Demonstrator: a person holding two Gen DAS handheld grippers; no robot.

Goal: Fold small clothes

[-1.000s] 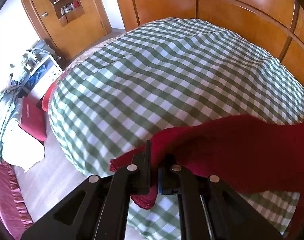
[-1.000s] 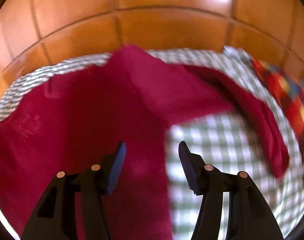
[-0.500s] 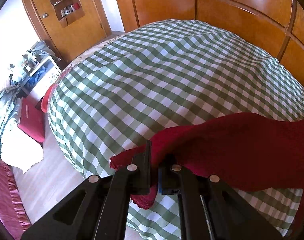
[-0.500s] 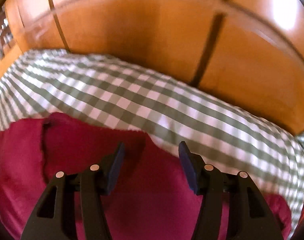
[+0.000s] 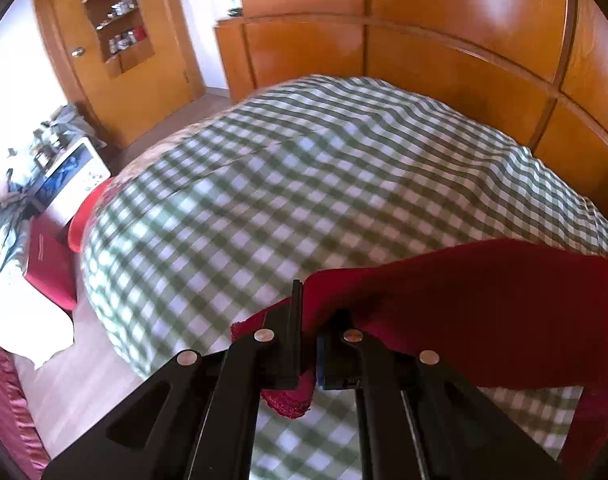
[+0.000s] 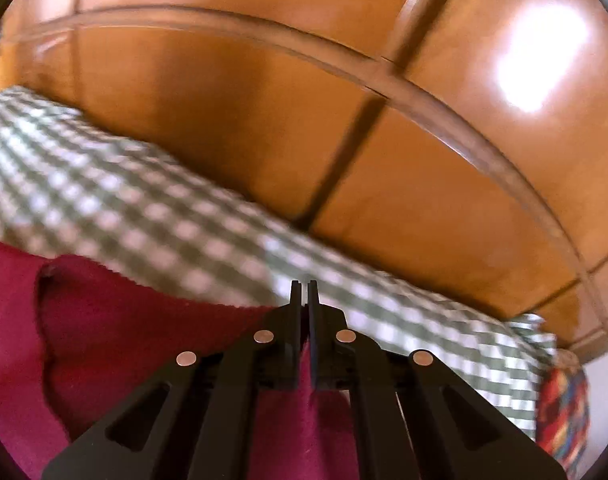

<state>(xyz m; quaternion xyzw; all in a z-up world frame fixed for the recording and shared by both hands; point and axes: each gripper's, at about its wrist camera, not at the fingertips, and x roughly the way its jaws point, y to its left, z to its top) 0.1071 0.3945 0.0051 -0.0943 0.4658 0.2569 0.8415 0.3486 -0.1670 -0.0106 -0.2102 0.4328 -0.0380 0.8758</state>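
Note:
A dark red garment [image 5: 484,312] lies across the near side of a bed with a green checked cover [image 5: 304,184]. My left gripper [image 5: 312,320] is shut on one edge of the garment. A hemmed corner hangs below its fingers, lifted a little off the cover. In the right wrist view the garment [image 6: 144,340] spreads to the left and underneath. My right gripper [image 6: 303,292] is closing down to a thin slit, with red cloth pinched between its pads near the garment's far edge.
Wooden panelling [image 6: 264,100] rises just behind the bed. A multicoloured plaid cloth [image 6: 564,408] lies at the bed's right end. To the left of the bed are bare floor [image 5: 64,380], a red box [image 5: 44,264] and a white box [image 5: 76,172].
My right gripper swung from over the garment's middle to its far edge and went from open to shut on the cloth. My left gripper rose slightly, still holding its edge.

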